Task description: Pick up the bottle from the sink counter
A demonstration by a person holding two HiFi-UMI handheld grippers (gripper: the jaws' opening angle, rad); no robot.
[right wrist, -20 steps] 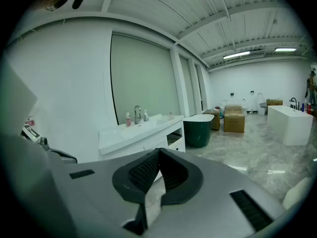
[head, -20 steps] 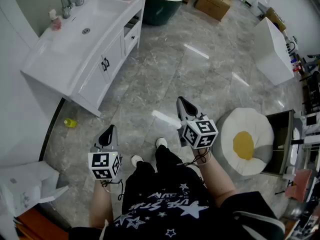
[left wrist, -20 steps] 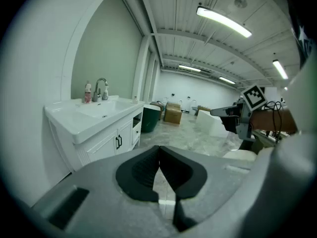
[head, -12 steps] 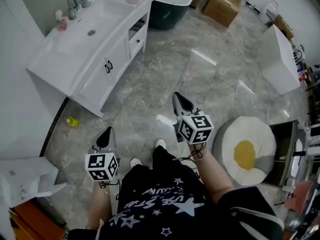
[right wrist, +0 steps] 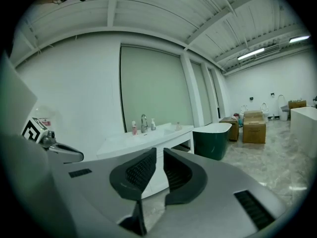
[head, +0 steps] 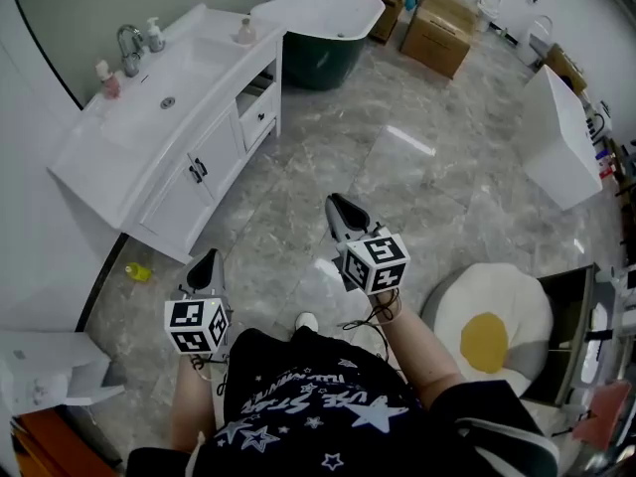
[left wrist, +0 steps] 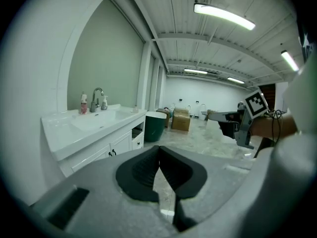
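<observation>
The white sink counter (head: 109, 157) stands at the upper left of the head view. By the faucet (head: 129, 48) are a pink bottle (head: 103, 79) and a white pump bottle (head: 154, 35); a third small bottle (head: 243, 31) sits at the counter's far end. My left gripper (head: 208, 257) and right gripper (head: 333, 202) hang over the floor, well short of the counter, both shut and empty. The left gripper view shows its jaws (left wrist: 159, 148) touching, with the pink bottle (left wrist: 83, 104) far off. In the right gripper view the jaws (right wrist: 159, 150) are nearly together and point towards the counter (right wrist: 143, 139).
A dark green bathtub (head: 318, 18) stands past the counter, with cardboard boxes (head: 437, 28) behind it. A white cabinet (head: 556, 137) is at the right and an egg-shaped cushion (head: 487, 336) lies near my right side. A small yellow item (head: 137, 271) lies by the counter's base.
The counter and tub have slid lower in the head view and more of the room shows. Both grippers have drifted slightly left and stay shut.
</observation>
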